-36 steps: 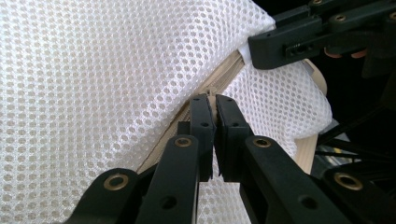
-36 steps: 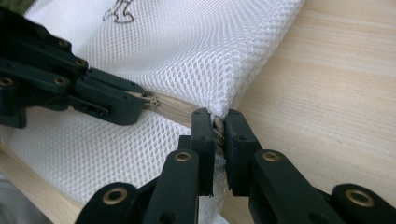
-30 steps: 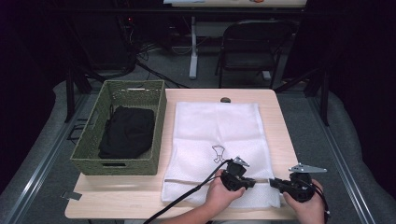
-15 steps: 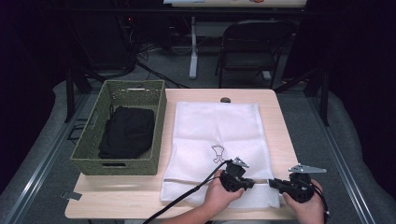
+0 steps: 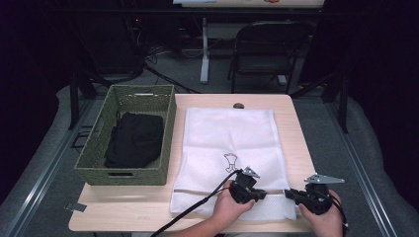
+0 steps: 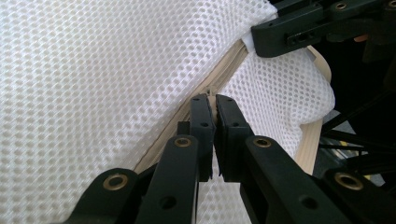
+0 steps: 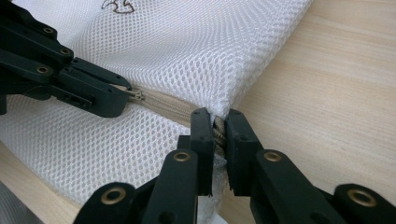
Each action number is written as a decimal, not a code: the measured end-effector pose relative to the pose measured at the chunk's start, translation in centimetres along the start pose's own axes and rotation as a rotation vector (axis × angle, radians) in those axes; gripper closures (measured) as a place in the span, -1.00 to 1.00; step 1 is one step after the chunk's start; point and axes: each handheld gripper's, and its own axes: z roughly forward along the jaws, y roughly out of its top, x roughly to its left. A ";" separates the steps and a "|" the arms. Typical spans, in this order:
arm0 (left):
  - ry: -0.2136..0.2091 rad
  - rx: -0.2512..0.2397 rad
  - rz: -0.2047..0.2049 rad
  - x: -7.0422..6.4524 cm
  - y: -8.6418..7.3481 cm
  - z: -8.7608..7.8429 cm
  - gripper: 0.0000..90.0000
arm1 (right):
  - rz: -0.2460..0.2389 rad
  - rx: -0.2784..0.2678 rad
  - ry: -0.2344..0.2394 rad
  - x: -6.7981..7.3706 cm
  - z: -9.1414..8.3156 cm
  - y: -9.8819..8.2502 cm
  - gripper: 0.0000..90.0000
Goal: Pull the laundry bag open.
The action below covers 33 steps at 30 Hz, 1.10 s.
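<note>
Right gripper [image 7: 217,128] pinches the mesh bag [image 5: 230,133] at its zipper end; left gripper [image 6: 209,109] clamps the zipper pull [image 7: 137,95]. Zipper looks mostly closed — black garment [image 5: 134,139] in basket [image 5: 99,148], not yet bagged.

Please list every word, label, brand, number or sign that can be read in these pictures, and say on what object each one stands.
No text can be read.
The mesh bag carries a small dark printed mark, a drawn figure and not letters as far as can be told.
The basket and both grippers show no lettering.
</note>
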 end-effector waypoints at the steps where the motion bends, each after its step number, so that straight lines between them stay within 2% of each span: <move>1: 0.003 0.006 -0.001 0.1 -0.1 -0.2 0.94 | 0.008 -0.006 0.006 -0.1 0.0 -0.1 0.85; 9: -0.001 0.004 0.001 0.4 -0.5 -0.8 0.94 | -0.002 -0.001 0.002 0.1 0.0 0.0 0.85; 20: 0.028 0.017 -0.002 1.3 -1.4 -2.4 0.94 | 0.002 -0.001 -0.010 -0.2 0.0 -0.1 0.85; 22: 0.023 0.016 -0.005 1.4 -1.5 -2.7 0.94 | 0.007 -0.002 -0.005 -0.2 0.0 -0.1 0.85; 25: 0.032 0.018 0.010 1.3 -1.7 -3.0 0.94 | 0.001 0.001 0.004 0.0 0.1 -0.1 0.85; 33: 0.032 0.016 0.010 1.3 -1.9 -3.2 0.94 | -0.007 0.006 0.005 0.2 0.2 -0.1 0.85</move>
